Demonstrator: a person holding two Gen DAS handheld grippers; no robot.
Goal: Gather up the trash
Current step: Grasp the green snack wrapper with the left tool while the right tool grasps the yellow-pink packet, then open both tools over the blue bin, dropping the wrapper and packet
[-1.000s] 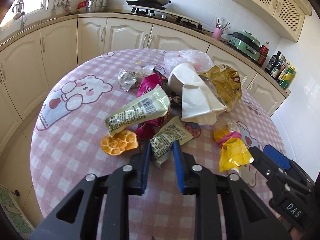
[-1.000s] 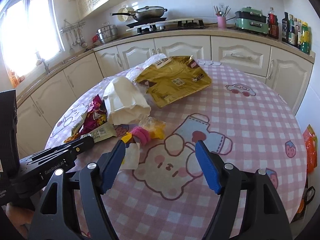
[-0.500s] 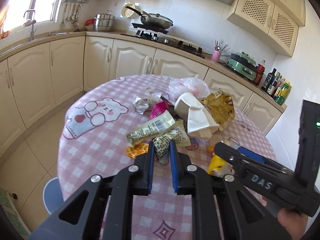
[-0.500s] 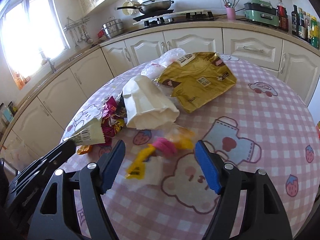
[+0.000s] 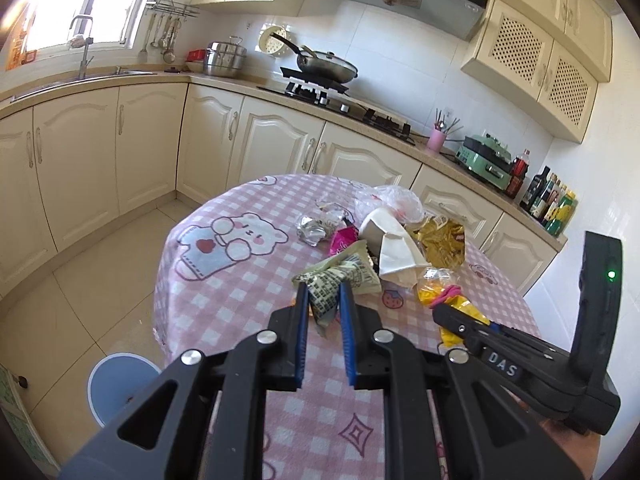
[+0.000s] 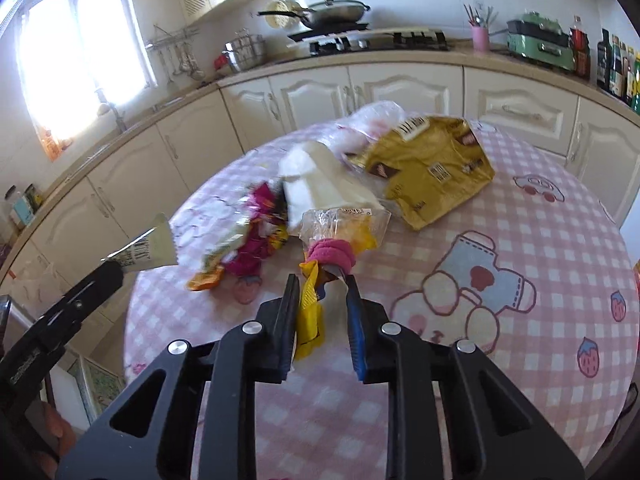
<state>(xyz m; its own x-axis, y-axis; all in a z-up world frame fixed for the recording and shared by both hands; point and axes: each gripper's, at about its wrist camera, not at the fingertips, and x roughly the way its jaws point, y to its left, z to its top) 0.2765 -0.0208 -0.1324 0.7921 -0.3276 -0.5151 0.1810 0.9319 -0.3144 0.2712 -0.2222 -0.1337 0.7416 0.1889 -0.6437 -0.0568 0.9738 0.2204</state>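
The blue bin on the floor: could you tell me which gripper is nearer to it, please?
Left. The left gripper, holding a green wrapper, sits at the table edge above the blue bin; the right gripper is farther along the table.

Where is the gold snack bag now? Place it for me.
In the right wrist view the gold snack bag lies flat on the pink checked table, at the far right of the trash pile, touching the white paper bag.

A soft checked cloth point(image 6: 520, 240) covers the table, strewn with a crinkled glossy gold foil bag point(image 6: 432, 168), matt white paper point(image 6: 324, 188), crumpled shiny silver foil point(image 5: 312, 230), clear filmy plastic point(image 5: 392, 200) and a fuzzy pink band point(image 6: 330, 252) round a glossy yellow wrapper point(image 6: 310, 320).
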